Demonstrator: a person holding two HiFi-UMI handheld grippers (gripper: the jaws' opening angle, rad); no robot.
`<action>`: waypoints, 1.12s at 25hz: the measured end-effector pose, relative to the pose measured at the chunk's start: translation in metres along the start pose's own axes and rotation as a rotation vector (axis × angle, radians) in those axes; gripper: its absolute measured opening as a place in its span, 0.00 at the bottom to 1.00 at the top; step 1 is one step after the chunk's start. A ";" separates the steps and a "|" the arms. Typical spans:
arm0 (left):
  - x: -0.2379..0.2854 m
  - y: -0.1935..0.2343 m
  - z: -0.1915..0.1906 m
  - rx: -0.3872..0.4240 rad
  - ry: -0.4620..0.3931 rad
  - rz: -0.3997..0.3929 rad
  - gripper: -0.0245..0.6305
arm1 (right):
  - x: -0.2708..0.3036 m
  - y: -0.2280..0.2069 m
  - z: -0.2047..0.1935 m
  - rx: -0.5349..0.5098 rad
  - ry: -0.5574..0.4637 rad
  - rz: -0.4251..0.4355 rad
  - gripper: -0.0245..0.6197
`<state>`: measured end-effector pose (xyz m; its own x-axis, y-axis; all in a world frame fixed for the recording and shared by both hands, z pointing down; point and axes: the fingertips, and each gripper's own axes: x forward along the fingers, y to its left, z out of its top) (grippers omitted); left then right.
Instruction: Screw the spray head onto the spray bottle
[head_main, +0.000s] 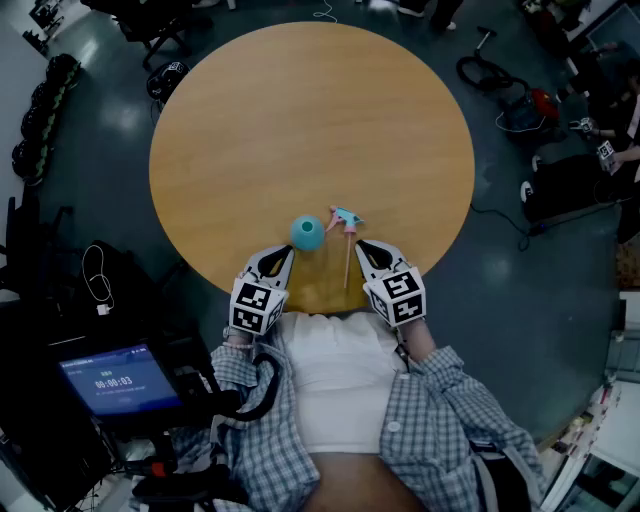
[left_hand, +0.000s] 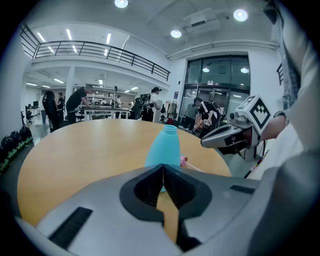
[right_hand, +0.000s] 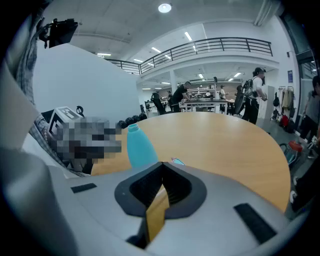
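Note:
A teal spray bottle (head_main: 307, 232) stands upright and uncapped near the front edge of the round wooden table (head_main: 300, 110). Just right of it lies the spray head (head_main: 345, 220), blue and pink, its thin tube running back toward me. My left gripper (head_main: 289, 250) sits shut and empty just short of the bottle. My right gripper (head_main: 361, 245) is also shut and empty, just short of the spray head. In the left gripper view the bottle (left_hand: 165, 146) rises right behind the shut jaws (left_hand: 163, 169). The right gripper view has the bottle (right_hand: 140, 146) to the left and a bit of the spray head (right_hand: 177, 161).
The table's front edge lies right under both grippers. A screen with a timer (head_main: 118, 380) stands at my lower left. Chairs and a vacuum cleaner (head_main: 530, 105) stand on the dark floor around the table. People work at benches far behind.

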<state>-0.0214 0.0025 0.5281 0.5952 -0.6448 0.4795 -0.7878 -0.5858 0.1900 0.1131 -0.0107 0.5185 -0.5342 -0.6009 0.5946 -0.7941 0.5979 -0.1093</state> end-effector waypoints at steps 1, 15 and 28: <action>0.001 0.003 0.000 0.003 -0.004 0.001 0.04 | 0.003 0.000 0.001 -0.002 0.000 -0.002 0.03; 0.043 0.019 -0.001 0.189 -0.020 0.009 0.68 | 0.016 0.003 0.000 -0.007 0.026 -0.014 0.03; 0.088 0.004 0.004 0.260 0.000 -0.061 0.68 | 0.010 -0.007 -0.003 0.001 0.046 -0.051 0.03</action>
<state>0.0288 -0.0588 0.5674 0.6406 -0.6042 0.4740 -0.6830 -0.7303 -0.0078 0.1145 -0.0189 0.5276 -0.4793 -0.6054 0.6355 -0.8203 0.5664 -0.0791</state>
